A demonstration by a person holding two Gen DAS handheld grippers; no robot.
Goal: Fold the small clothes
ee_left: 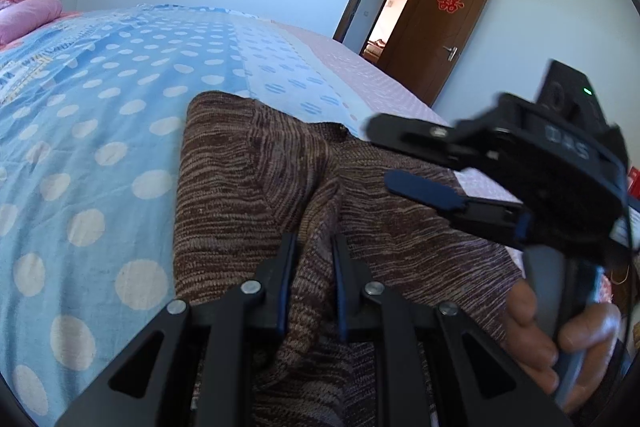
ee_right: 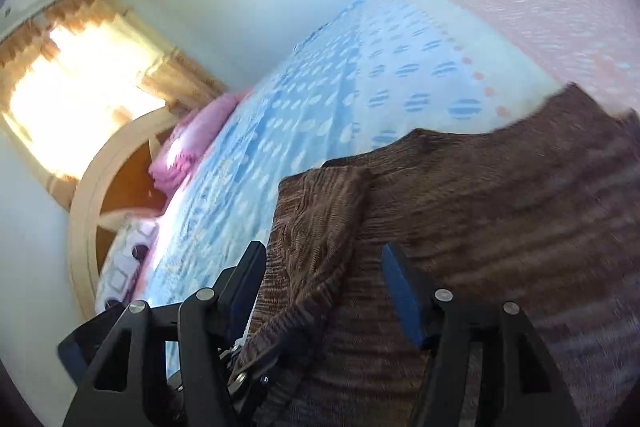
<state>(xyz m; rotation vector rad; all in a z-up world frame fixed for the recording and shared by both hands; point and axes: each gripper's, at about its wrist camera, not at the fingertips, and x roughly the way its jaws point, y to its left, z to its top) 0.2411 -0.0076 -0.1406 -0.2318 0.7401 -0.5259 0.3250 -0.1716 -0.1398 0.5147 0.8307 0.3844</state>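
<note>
Knitwear fills the lower middle of your left wrist view: the brown sweater (ee_left: 248,187) lies on the polka-dot bedsheet (ee_left: 100,131), and your left gripper (ee_left: 314,247) at the bottom edge is clenched on a raised ridge of it. Your right gripper (ee_left: 384,155) hovers at right with fingers spread and nothing between them, your hand (ee_left: 560,339) on its handle. In your right wrist view, that gripper (ee_right: 324,267) stands released at bottom centre, a folded flap of the sweater (ee_right: 480,207) loose between its fingers
</note>
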